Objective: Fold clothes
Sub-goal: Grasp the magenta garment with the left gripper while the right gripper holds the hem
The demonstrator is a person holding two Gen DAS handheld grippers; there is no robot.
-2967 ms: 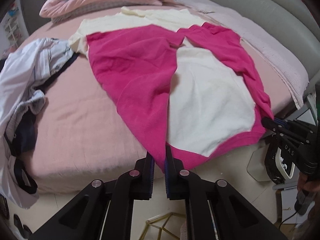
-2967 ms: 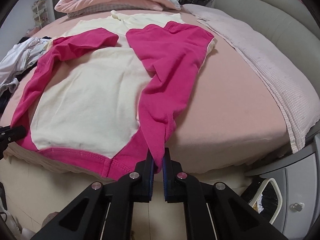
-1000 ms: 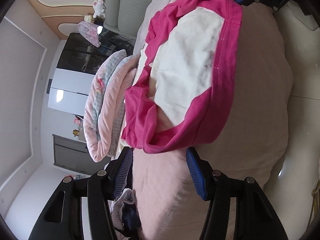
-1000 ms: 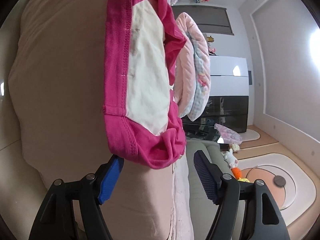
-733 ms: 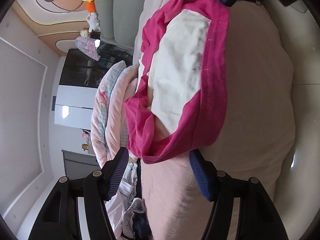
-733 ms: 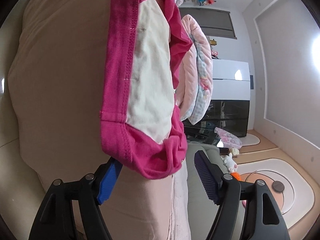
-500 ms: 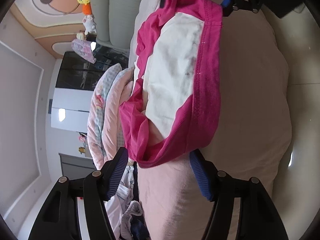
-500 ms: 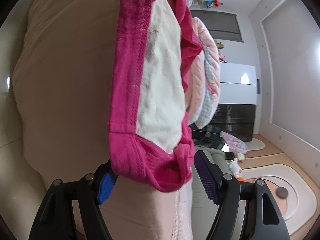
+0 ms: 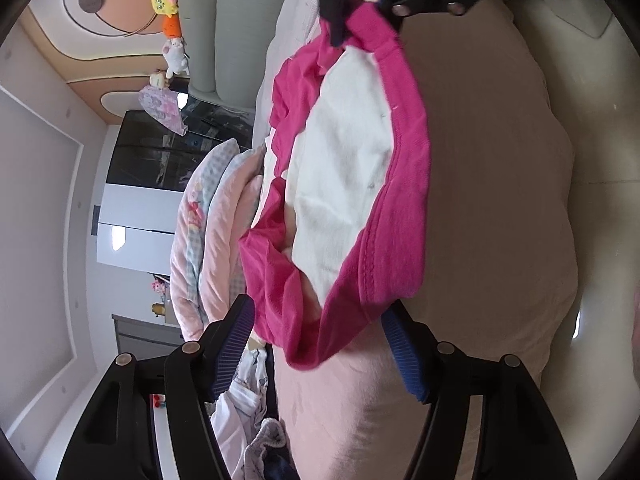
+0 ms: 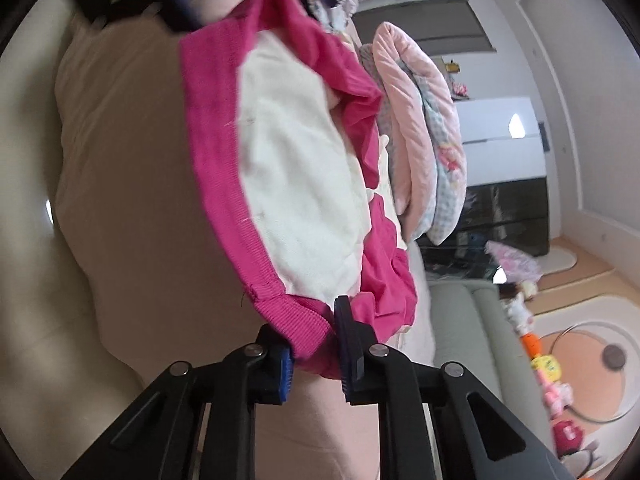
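A pink and cream shirt point(image 9: 344, 184) lies on the bed with its sleeves folded inward and its pink hem point(image 9: 404, 208) toward the bed's edge. My left gripper point(image 9: 316, 320) is open, and one hem corner hangs loosely between its fingers. My right gripper point(image 10: 316, 356) is closing its jaws on the other hem corner point(image 10: 304, 320), and the pads pinch the ribbed band. In the left wrist view the right gripper point(image 9: 360, 12) shows at the top, clamped on that far corner. Both views are rolled sideways.
The pink bedsheet point(image 9: 500, 200) drops off to a pale floor point(image 9: 600, 120) just past the hem. Folded pink quilts point(image 9: 208, 216) lie beyond the shirt, and a heap of other clothes point(image 9: 248, 400) sits near the left gripper. A grey headboard point(image 10: 460, 320) runs beside the right gripper.
The right gripper's jaws have closed from wide open onto the hem corner and lifted it a little. The left gripper has stayed open around its corner, hardly moving.
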